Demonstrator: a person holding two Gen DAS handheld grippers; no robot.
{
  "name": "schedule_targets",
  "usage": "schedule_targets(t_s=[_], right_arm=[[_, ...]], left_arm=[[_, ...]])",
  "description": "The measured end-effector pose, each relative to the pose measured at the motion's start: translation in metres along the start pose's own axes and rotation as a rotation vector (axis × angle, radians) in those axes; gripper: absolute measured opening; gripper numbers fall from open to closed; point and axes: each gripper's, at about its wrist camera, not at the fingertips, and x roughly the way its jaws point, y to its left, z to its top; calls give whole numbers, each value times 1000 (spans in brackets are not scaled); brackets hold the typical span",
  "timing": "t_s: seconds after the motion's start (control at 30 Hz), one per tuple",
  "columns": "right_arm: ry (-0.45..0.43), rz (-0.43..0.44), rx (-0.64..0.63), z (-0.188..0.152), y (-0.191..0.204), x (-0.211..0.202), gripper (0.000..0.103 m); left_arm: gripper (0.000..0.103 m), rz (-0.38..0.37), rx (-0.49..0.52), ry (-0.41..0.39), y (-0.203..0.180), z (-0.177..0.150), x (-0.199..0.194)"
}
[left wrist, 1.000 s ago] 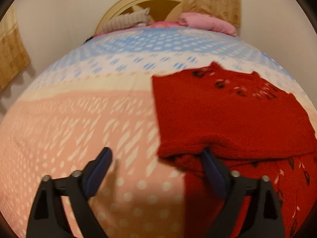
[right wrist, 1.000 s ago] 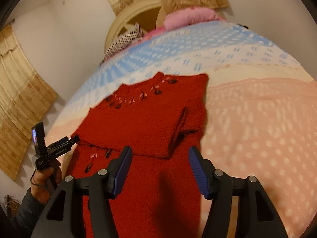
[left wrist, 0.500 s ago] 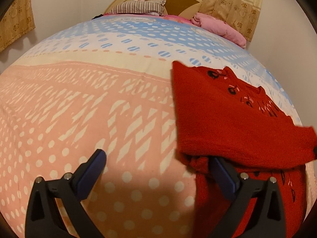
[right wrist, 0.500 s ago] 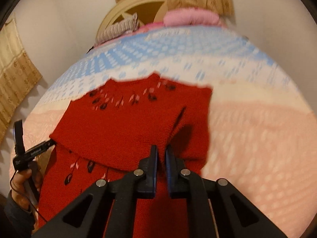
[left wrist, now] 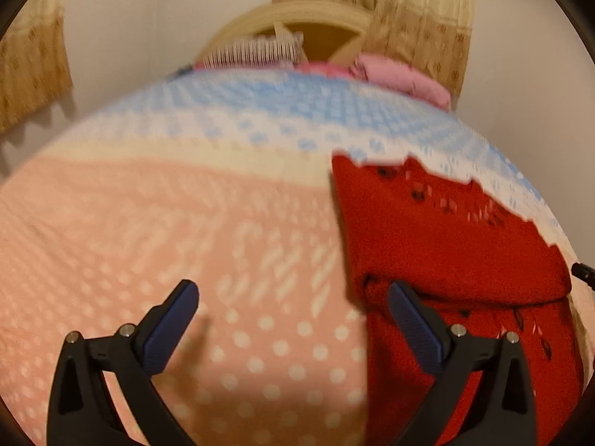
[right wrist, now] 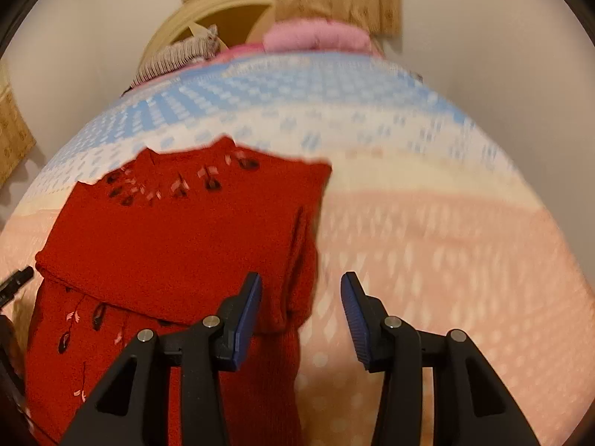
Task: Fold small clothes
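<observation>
Left wrist view: we see the left claw (left wrist: 293,299) spread wide, nothing between its pads, over the pink dotted bedspread (left wrist: 148,223). The red sweater (left wrist: 446,238) lies partly folded on the bed, at right of frame; the right-hand fingertip (left wrist: 399,291) sits over its folded edge, contact unclear. Striped pillow (left wrist: 253,50) and pink blanket (left wrist: 401,76) at the headboard (left wrist: 316,15).

Right wrist view: we see the right claw (right wrist: 301,293) with jaws opening, about half spread, gripping nothing; the sweater's right edge shows in the gap below. Sweater (right wrist: 178,238) lies left of centre, top part folded down over its body. All blurry.
</observation>
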Motion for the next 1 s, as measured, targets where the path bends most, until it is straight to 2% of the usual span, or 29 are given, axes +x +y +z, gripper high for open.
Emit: schedule_targets(t_s=[0.07,0.13,0.2,0.27,0.37,0.57,0.7,1.0], right_arm=[[-26,68,-32,8,13,-6,45],[-10,135,-44,16,25,-1,45],[20,164,-44,19,33,13,45],[50,150,-33,17,35,30,45],[92,117,-15,4,26,48,45],[86,162,33,-13,4,50,45],[83,152,22,-16,7,52,45],[77,129,32,-21,6,52,45]], left_arm=[[103,-4,-4,-21,-3,10,-2],[103,-11,-1,-9,-8,19,4],[103,14,35,8,-20,20,17],[103,54,82,52,-32,14,34],[103,76,121,111,-35,3,52],[103,70,131,124,-37,0,56],[103,88,150,113,-42,-3,56],[103,71,138,123,-40,-3,58]])
